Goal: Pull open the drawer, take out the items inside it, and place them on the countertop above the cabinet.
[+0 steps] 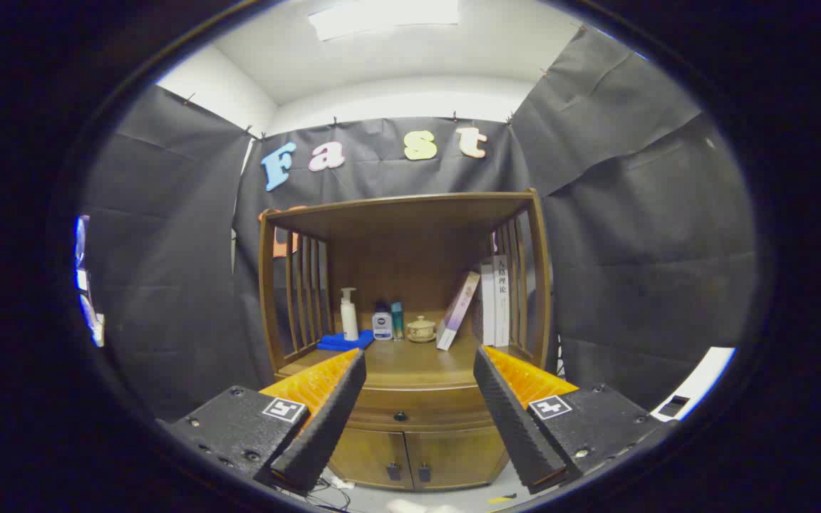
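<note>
Since the drawer (401,413) sits flush in the cabinet front with its small dark knob (400,416) untouched, my judgement is that nothing of the task is done: the pull, the emptying and the placing are all left. It lies between the countertop (410,360) above and two lower doors (410,456) below, well beyond the gripper (419,363), whose fingers stand wide apart and hold nothing (the knob shows in the gap between them). On the countertop stand a white pump bottle (348,313), a small white bottle (382,324), a teal one (398,320), a lidded pot (421,329), a blue cloth (343,342), a leaning book (458,311) and upright books (494,299). Writing on a spine is too small to read.
</note>
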`<action>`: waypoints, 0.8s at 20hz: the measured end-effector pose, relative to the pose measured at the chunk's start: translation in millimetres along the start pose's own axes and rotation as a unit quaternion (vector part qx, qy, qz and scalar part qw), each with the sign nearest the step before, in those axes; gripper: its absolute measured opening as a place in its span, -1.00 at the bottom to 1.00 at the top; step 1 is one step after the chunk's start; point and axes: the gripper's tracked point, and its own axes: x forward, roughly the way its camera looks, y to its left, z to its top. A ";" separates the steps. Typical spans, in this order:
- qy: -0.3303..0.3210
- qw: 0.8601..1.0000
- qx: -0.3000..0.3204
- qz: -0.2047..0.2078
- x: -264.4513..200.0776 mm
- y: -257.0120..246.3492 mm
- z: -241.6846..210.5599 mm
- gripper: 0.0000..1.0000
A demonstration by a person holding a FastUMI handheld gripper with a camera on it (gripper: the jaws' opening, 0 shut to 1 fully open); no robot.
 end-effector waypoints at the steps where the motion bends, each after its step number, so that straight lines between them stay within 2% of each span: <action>1: 0.000 1.000 -0.001 0.000 0.0 -0.3 -0.5 0.98; 12: 0.012 1.000 -0.008 0.000 18.1 1.3 -20.6 0.98; 16: 0.024 1.000 -0.003 0.000 36.5 -0.7 -44.7 0.98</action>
